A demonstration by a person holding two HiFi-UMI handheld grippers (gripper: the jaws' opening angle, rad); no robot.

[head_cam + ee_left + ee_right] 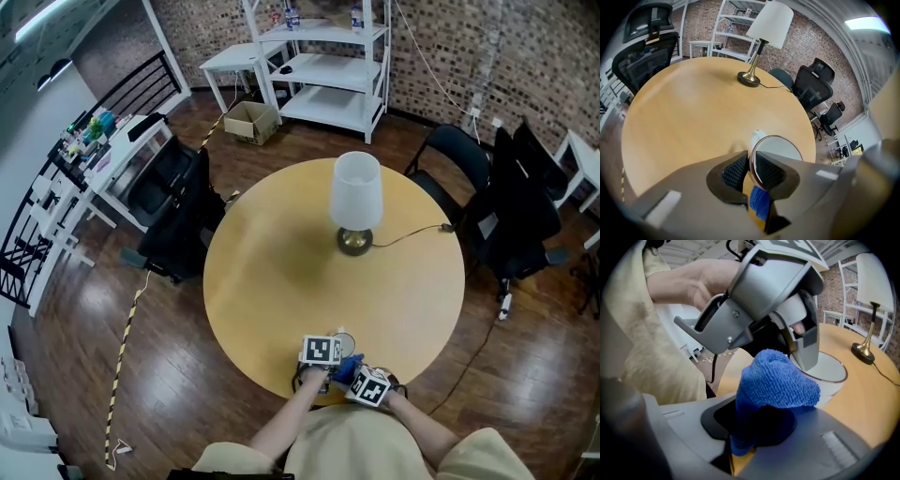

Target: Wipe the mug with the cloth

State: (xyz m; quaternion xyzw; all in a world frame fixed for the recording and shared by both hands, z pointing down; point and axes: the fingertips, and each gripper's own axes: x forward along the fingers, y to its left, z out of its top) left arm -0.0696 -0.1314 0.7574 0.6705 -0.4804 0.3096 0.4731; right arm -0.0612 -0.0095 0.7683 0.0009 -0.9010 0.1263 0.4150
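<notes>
Brick walls, white shelves and dark office chairs ring a round wooden table [281, 272]. A lamp [356, 202] stands at about 1 o'clock from the table's middle. All the work sits at the table's 6 o'clock edge, right in front of the person.

The mug [780, 147] is there, white, with its round mouth turned up. The left gripper [751, 169] has its jaws nearly together on the mug's wall, one pad inside the rim and one outside. I cannot tell whether the mug rests on the table or is lifted a little.

The right gripper [754, 427] is clamped on the blue cloth [778, 378], which bunches up above the jaws in a rounded wad. In the right gripper view, the mug's mouth lies at about 2 o'clock from that wad, near but not touching. The left gripper's body stands at 12 o'clock, above the rim.

In the head view the right gripper sits at about 5 o'clock from the mug, so the cloth is on the mug's near right side. My judgement is that the wipe depends on carrying the wad up and left to the rim. The side away from the left pads is the free one.
</notes>
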